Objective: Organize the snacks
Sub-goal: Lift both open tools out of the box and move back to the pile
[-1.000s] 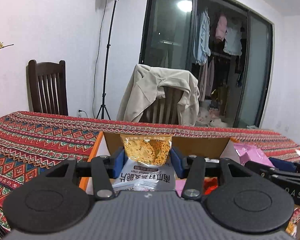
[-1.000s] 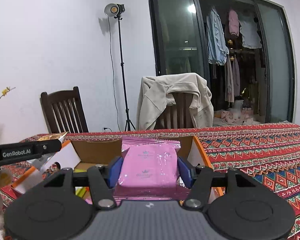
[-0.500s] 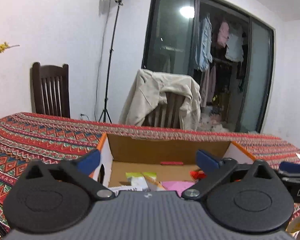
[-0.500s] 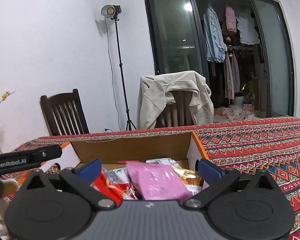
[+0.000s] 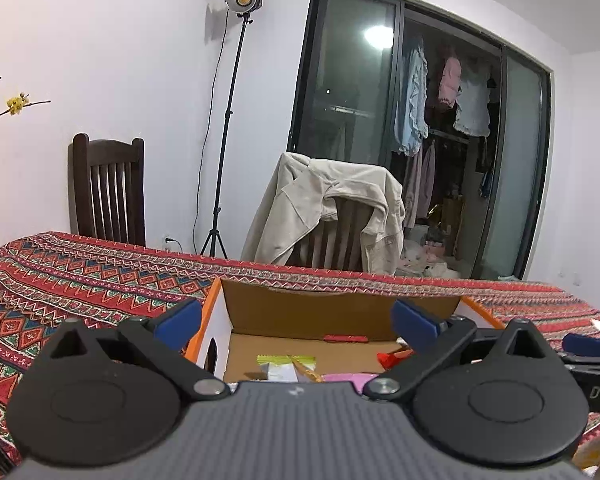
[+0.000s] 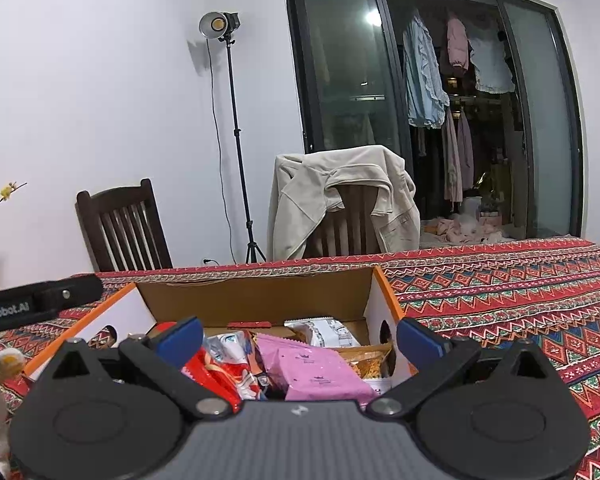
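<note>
An open cardboard box (image 5: 340,312) with orange-edged white flaps sits on the patterned tablecloth; it also shows in the right wrist view (image 6: 256,296). My left gripper (image 5: 296,322) is open and empty above the box's near side. My right gripper (image 6: 298,336) is open and empty above the box. Inside lie a pink snack packet (image 6: 320,372), red packets (image 6: 216,376), a white packet (image 6: 324,330) and an orange chips bag (image 6: 368,364). In the left wrist view a green-topped packet (image 5: 286,364) lies on the box floor.
The red patterned tablecloth (image 6: 500,300) stretches right and left (image 5: 80,288). Two chairs stand behind the table, one draped with a beige jacket (image 6: 340,204). A light stand (image 6: 236,140) is by the wall. The other gripper's arm (image 6: 40,304) is at the left.
Both grippers opened and let go: the left released the chips packet, the right the pink packet. Both packets now lie in the box. Both grippers have lifted slightly.
</note>
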`<state>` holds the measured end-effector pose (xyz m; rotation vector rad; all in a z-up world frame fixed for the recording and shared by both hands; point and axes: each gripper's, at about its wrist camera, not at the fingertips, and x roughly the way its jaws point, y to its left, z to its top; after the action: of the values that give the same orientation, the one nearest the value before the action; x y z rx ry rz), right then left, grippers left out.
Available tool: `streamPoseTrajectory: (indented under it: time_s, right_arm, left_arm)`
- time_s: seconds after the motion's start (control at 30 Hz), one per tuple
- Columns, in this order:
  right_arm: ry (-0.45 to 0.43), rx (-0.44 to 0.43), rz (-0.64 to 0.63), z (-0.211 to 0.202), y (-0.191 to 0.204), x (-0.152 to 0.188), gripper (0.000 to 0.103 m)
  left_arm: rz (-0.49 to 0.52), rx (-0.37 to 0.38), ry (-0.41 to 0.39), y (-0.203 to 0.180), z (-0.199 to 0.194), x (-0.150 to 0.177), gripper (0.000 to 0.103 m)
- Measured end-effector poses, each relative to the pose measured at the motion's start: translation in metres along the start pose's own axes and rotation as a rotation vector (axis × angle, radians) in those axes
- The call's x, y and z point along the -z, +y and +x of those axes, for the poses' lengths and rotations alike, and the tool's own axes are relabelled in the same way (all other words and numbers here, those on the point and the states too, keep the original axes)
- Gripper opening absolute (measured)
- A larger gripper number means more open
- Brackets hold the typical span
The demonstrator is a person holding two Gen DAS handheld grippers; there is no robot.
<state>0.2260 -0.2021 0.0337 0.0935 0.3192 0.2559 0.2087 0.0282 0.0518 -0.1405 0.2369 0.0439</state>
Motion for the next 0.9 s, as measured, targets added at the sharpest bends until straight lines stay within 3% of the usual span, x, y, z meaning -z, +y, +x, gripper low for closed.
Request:
streamPoseTrajectory:
  time_s: [0.4,0.9]
  right_arm:
    - [-0.043,0.003,-0.028,-0.037,0.006,-0.021,0.103]
    - [0.005,-0.031,-0.129,-0.117,0.030,0.004,0.103]
  left_arm:
    - [-0.019,0.042,-0.108,0.003,-0.052,-0.037,0.103]
    - [0.044,0.065,-0.107,0.012,-0.125,-0.017,0.103]
